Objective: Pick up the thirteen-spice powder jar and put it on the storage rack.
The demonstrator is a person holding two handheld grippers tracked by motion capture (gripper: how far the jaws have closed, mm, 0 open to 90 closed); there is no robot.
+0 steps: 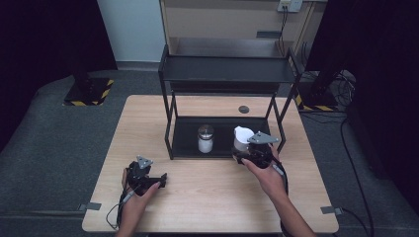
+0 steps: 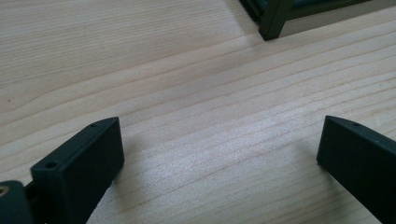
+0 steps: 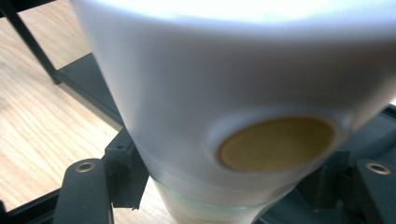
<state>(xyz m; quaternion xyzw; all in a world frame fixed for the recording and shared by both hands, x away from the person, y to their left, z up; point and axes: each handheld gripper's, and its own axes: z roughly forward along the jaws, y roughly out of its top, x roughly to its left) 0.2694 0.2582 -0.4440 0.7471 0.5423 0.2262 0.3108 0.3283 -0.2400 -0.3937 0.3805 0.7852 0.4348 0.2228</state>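
A white container (image 1: 241, 136) with a round yellowish mark (image 3: 275, 142) stands at the right of the black rack's lower shelf (image 1: 185, 138). My right gripper (image 1: 244, 149) is shut on it, and in the right gripper view the jaws press its lower sides (image 3: 224, 70). To the left of it on the same shelf is a glass jar (image 1: 205, 139) with a silver lid and white contents. Low over the wooden table (image 1: 207, 202), in front of the rack's left leg, my left gripper (image 1: 160, 178) is open, with bare wood between its jaws (image 2: 220, 126).
The black two-tier rack (image 1: 227, 69) stands at the back middle of the table, its front left foot (image 2: 275, 21) just ahead of the left gripper. A small round dark disc (image 1: 243, 109) lies behind the rack. Cables trail off the table's front edge.
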